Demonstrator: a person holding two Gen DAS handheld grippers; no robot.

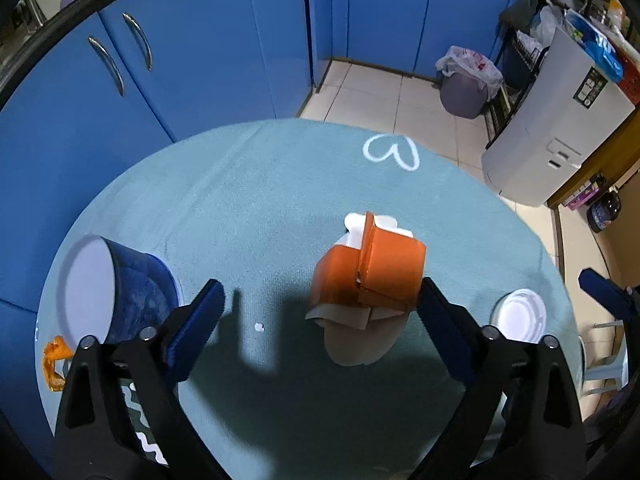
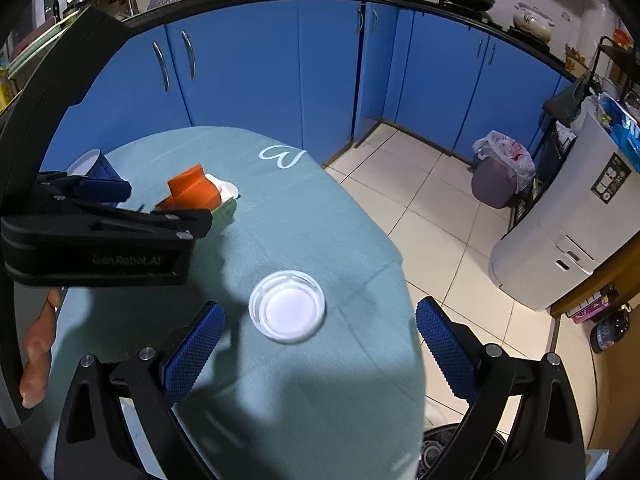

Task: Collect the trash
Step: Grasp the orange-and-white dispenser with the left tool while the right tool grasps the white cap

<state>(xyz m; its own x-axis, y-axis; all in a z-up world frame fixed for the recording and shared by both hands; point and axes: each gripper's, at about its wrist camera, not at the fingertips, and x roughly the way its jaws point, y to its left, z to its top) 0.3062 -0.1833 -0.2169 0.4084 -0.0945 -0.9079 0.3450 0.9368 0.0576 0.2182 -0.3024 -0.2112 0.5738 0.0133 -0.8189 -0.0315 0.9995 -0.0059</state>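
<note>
With the left gripper point(image 1: 320, 308) spread wide around the orange carton point(image 1: 372, 268) on the desk point(image 1: 260, 184), clamp its flat sides squarely (it looks crushable), while the right gripper point(image 2: 320, 332), also released, brackets the white lid point(image 2: 287, 305) near the desk's edge.

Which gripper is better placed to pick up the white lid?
Right. The right gripper hangs open directly above the white lid, which sits between its fingers. The left gripper is lined up on the orange carton.
</note>
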